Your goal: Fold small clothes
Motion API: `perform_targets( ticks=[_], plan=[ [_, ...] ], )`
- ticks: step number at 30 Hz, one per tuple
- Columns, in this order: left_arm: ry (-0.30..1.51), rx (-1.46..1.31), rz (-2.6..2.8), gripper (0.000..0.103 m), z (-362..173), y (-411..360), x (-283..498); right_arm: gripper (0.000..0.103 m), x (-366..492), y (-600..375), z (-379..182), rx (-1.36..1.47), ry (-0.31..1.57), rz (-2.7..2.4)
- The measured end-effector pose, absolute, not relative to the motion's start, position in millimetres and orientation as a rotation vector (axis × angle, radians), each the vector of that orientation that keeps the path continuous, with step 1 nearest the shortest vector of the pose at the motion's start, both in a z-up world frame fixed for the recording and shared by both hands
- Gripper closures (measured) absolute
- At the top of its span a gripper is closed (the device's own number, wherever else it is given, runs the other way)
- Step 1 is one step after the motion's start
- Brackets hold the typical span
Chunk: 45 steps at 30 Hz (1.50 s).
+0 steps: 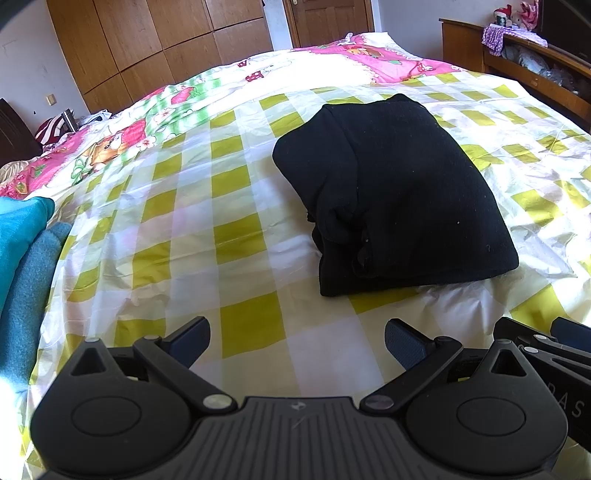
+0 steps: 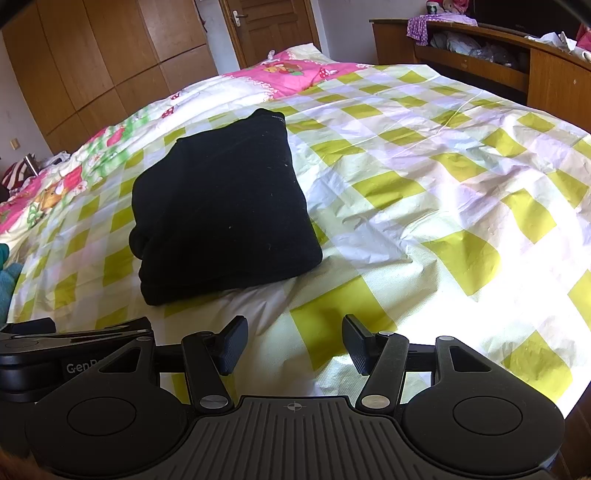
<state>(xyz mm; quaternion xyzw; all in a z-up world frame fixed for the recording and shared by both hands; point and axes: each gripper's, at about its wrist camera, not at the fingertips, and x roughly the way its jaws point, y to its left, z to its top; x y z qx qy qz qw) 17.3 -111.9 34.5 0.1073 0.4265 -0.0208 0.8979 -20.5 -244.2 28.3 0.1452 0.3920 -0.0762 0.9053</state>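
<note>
- The folded black garment [image 1: 399, 192] lies on the checked sheet [image 1: 240, 236], at one o'clock from the left gripper [image 1: 297, 341].
- Both the left gripper and the right gripper [image 2: 294, 343] are spread wide and empty.
- Risk: a snagged edge could undo the loose left-side folds.

A bed [image 2: 424, 177] is occupying most of the room and is carrying a green-and-white checked cover [image 1: 236, 229], which is creasing in places. A pink cartoon-print quilt [image 1: 373, 59] is lying across the far end and down the left side. Strong daylight is falling across the cover, washing out its far portion and the near right corner. A wooden wardrobe [image 2: 92, 62] with panelled doors is standing along the far wall. A wooden door [image 2: 269, 26] with a metal handle is standing shut beside it. A wooden shelf unit [image 2: 491, 70] is running along the right side, holding assorted cloth and soft toys. White wall [image 1: 22, 70] is showing at far left.
</note>
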Motion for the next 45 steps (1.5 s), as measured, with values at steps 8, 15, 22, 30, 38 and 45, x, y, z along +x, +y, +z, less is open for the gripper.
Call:
perform_targets(
  ticks=[8, 15, 22, 30, 38, 45],
  plan=[
    [0.884, 0.207, -0.043, 0.000, 34.7, -110.7, 17.3, 0.046, -20.3, -244.6, 28.4, 0.300, 0.810, -0.156],
    [0.888, 0.202, -0.043, 0.000, 34.2, -110.9, 17.3, 0.046, -20.6, -244.9, 28.4, 0.300, 0.811, -0.156],
    [0.888, 0.202, -0.043, 0.000, 34.7, -111.2, 17.2, 0.046, -21.2, -245.3, 28.4, 0.301, 0.809, -0.157],
    [0.890, 0.202, -0.042, 0.000, 34.7, -111.3, 16.8, 0.046, -21.5, -245.7, 28.5, 0.302, 0.809, -0.156],
    [0.892, 0.202, -0.041, 0.000, 34.4, -111.7, 17.1, 0.046, -21.2, -245.8, 28.2, 0.302, 0.809, -0.156],
    [0.888, 0.201, -0.042, 0.000, 34.7, -111.8, 17.4, 0.046, -21.3, -245.9, 28.0, 0.301, 0.808, -0.156]
  ],
)
